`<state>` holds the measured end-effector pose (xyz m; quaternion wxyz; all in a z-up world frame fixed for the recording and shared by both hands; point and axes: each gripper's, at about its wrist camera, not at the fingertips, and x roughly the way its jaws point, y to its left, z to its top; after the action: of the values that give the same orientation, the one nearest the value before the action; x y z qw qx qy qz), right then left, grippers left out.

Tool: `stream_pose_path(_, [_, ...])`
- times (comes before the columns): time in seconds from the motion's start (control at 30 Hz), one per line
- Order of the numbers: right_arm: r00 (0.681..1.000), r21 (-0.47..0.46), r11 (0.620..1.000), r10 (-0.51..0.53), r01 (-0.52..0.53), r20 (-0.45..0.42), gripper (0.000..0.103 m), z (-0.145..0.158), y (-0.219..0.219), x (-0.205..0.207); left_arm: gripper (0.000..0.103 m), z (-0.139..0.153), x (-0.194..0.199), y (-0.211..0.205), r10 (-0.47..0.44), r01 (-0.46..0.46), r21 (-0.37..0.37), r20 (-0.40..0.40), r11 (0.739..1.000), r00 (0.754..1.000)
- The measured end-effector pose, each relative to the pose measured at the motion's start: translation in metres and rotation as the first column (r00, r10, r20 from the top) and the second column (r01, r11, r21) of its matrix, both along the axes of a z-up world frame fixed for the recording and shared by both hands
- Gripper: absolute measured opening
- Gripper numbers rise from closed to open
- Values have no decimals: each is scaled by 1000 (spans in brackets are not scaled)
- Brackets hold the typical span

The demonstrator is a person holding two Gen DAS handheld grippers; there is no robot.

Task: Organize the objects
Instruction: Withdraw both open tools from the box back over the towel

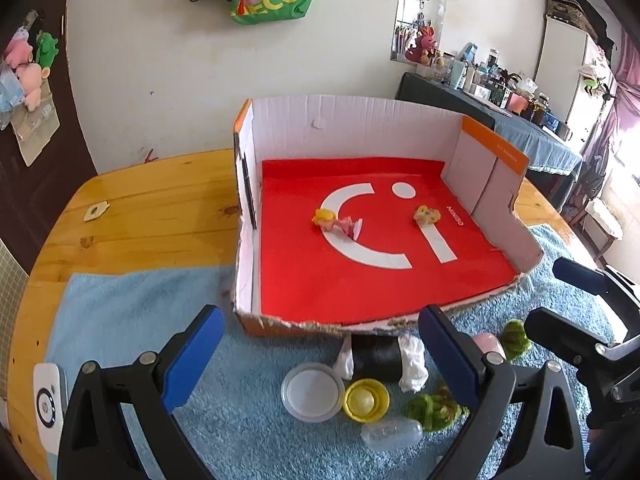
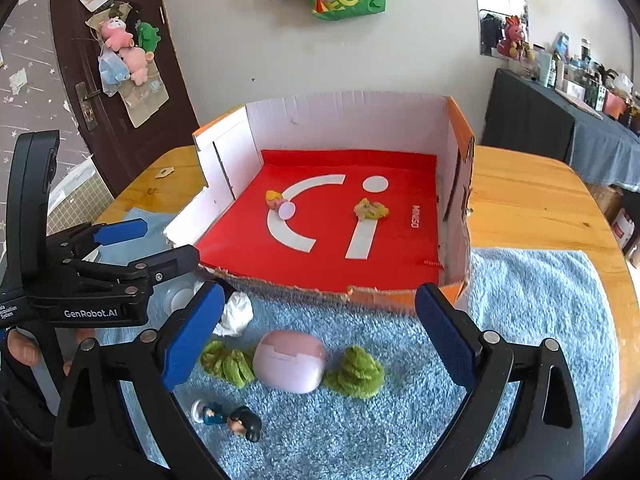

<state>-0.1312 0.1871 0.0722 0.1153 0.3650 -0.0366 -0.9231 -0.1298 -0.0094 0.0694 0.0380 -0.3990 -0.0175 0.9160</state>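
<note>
Both wide open, empty: left gripper point(image 1: 320, 360) and right gripper point(image 2: 320, 336), poised for pickups. In front of cardboard box point(image 2: 456, 200), on blue towel point(image 2: 520, 320): pink case point(image 2: 289, 366), yellow cap point(image 1: 366, 400). Inside box already: two small toys point(image 2: 280, 204), likely sorted.

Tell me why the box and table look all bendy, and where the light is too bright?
Both wrist views use fisheye lenses, so the box walls and table edge curve; left wrist view: daylight blows out white at the right edge.
</note>
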Motion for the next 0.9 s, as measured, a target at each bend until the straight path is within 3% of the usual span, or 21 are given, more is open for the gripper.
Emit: stream_pose_path(0.9, [999,-15,1000,4,-4,47,103,-36,-4,39,103,-33,46,1,-5,2,56,49,998,999])
